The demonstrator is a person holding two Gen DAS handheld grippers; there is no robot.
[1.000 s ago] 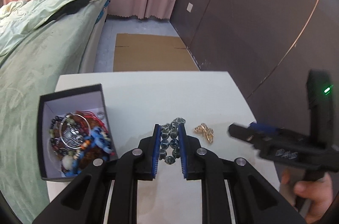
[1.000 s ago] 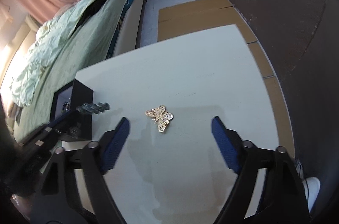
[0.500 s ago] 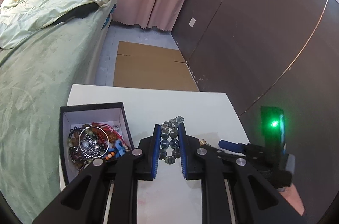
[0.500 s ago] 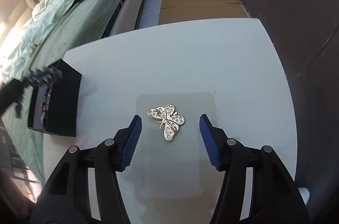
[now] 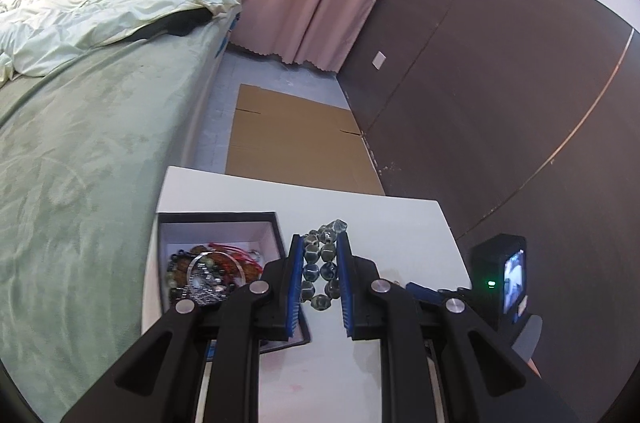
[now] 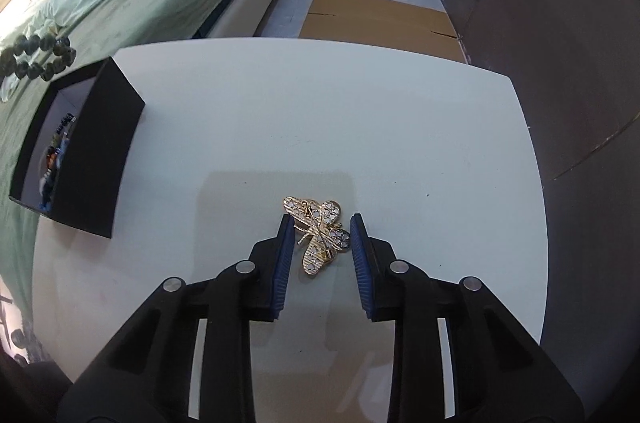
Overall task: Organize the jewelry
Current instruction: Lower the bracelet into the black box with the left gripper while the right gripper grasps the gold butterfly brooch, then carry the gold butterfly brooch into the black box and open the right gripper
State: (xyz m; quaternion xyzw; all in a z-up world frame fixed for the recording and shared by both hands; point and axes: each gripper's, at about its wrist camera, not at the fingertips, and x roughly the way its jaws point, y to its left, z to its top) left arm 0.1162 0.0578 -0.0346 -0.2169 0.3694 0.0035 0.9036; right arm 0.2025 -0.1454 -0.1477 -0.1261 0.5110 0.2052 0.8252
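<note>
My left gripper [image 5: 319,243] is shut on a dark green beaded bracelet [image 5: 320,269] and holds it in the air beside the right wall of a black jewelry box [image 5: 276,223]. The box holds several bracelets and beads [image 5: 208,275]. In the right wrist view the bracelet [image 6: 38,57] hangs above the box [image 6: 100,151]. My right gripper [image 6: 319,223] is open, its blue pads on either side of a gold butterfly brooch [image 6: 318,235] lying on the white table [image 6: 360,123]. The pads do not touch it.
A bed with a green cover [image 5: 80,143] runs along the table's left side. Flat cardboard [image 5: 296,147] lies on the floor beyond the table. A dark wall [image 5: 500,103] stands to the right. The right gripper's camera body [image 5: 504,275] shows at the left wrist view's right edge.
My left gripper has lifted the bracelet and carried it left toward the box. My right gripper has come down and narrowed its jaws around the butterfly brooch.
</note>
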